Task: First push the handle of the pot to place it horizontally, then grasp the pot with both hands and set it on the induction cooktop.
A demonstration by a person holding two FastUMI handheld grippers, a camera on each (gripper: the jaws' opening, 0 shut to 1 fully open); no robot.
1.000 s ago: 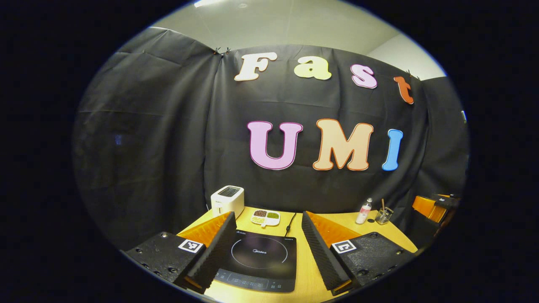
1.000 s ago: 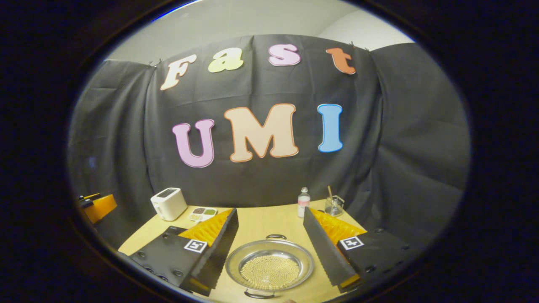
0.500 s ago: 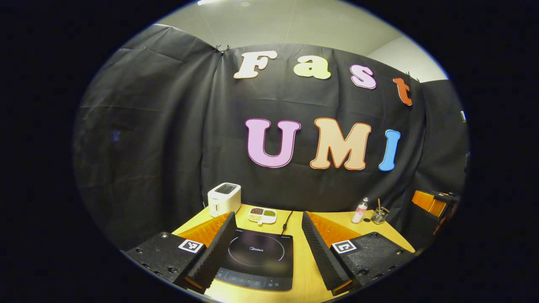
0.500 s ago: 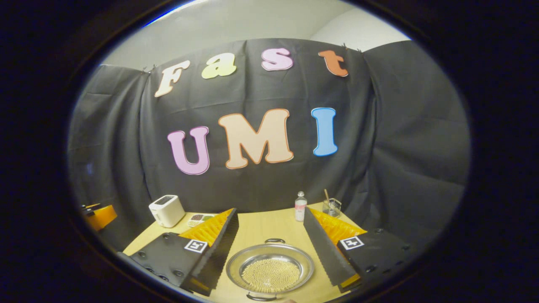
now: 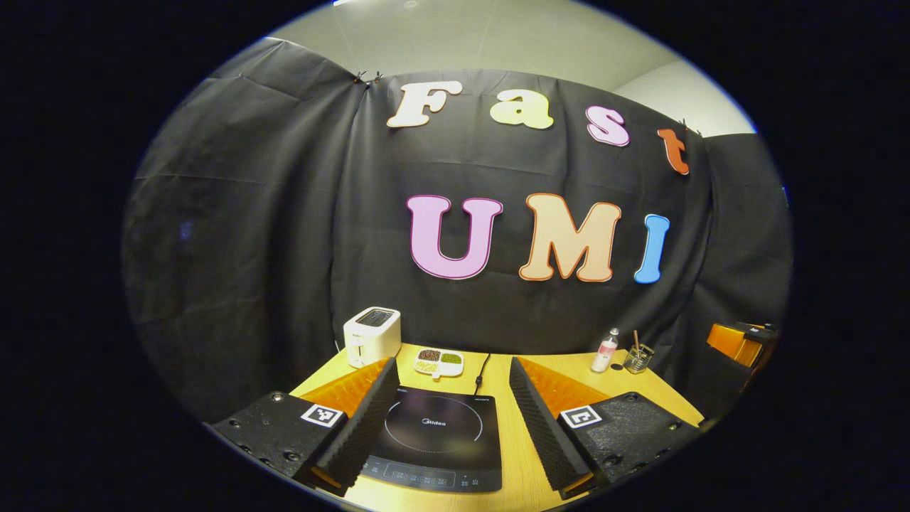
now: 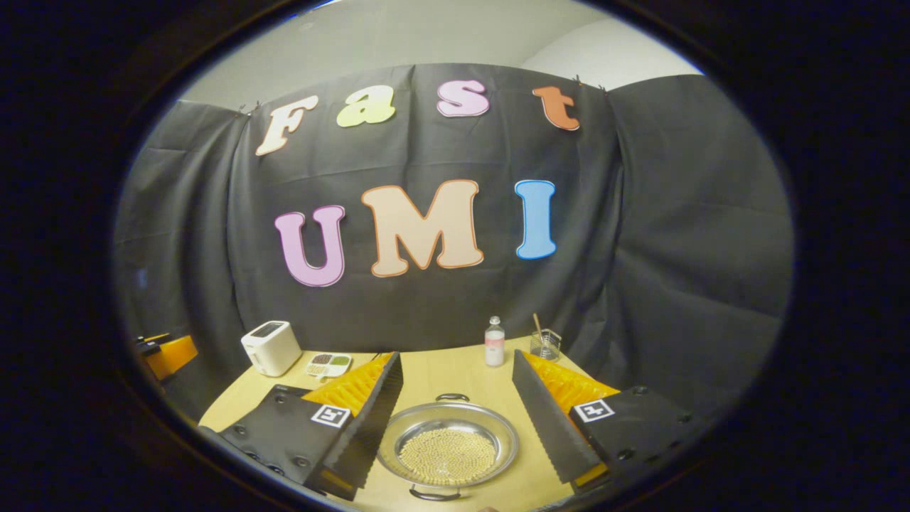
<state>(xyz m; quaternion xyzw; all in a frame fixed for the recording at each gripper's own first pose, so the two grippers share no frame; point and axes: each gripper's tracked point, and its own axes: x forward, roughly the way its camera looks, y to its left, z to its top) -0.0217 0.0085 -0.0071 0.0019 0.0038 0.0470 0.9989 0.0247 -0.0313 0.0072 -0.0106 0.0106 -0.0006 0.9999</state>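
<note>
Right gripper view: we find the pot on the table, between our right gripper's spread, empty fingers; its handles sit at 12 and 6 o'clock, so we judge the push not yet made; small pale beads cover its bottom. At 10 o'clock lies a divided dish of dark and green grains. Our left gripper, jaws released, frames the bare induction cooktop; lift and placement remain.
</note>
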